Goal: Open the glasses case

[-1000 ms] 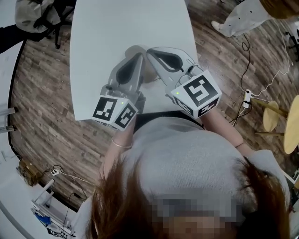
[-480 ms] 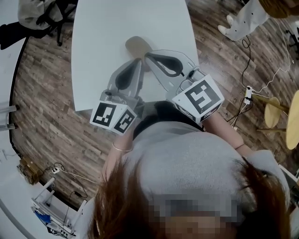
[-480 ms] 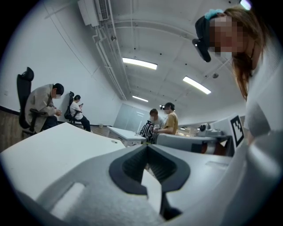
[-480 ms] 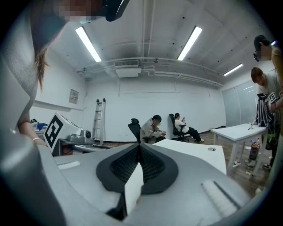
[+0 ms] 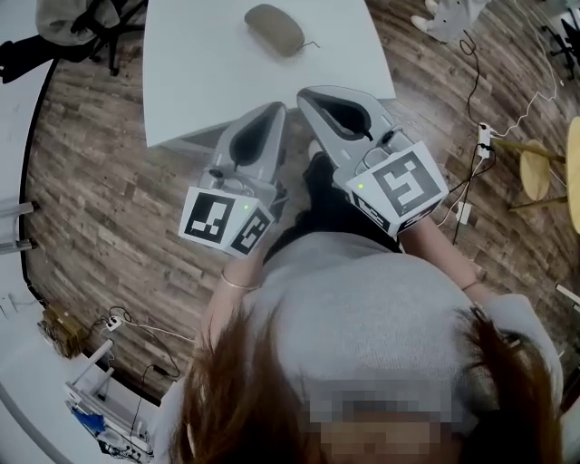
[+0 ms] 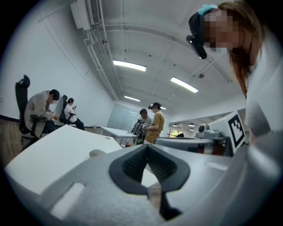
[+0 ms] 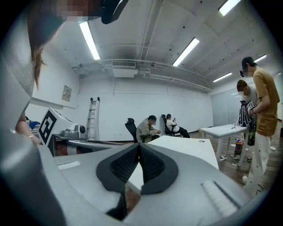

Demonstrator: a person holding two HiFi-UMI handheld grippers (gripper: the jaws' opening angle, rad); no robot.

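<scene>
At the far left of the head view a dark office chair (image 5: 100,27) stands on the wood floor (image 5: 82,181), just beside the white desk (image 5: 199,82). Your left tongs (image 5: 275,109) are closed and empty. In the left gripper view their dark pads (image 6: 132,165) meet at the tip with nothing between them. The tip just overlaps the desk's near edge, and the left marker cube (image 5: 222,222) sits close to your body.

The glasses case (image 5: 275,29), a grey-brown oval, lies shut on the desk towards its far end, well apart from both tongs. Neither pair touches it.

Your right tongs (image 5: 304,92) are also closed on nothing. In the right gripper view the pads (image 7: 152,165) are pressed together in front of the desk top. The tip sits just beside the left pair's, with the right marker cube (image 5: 399,186) behind it. Further right a cable (image 5: 480,136) trails across the floor near a round wooden stool (image 5: 535,168).
</scene>
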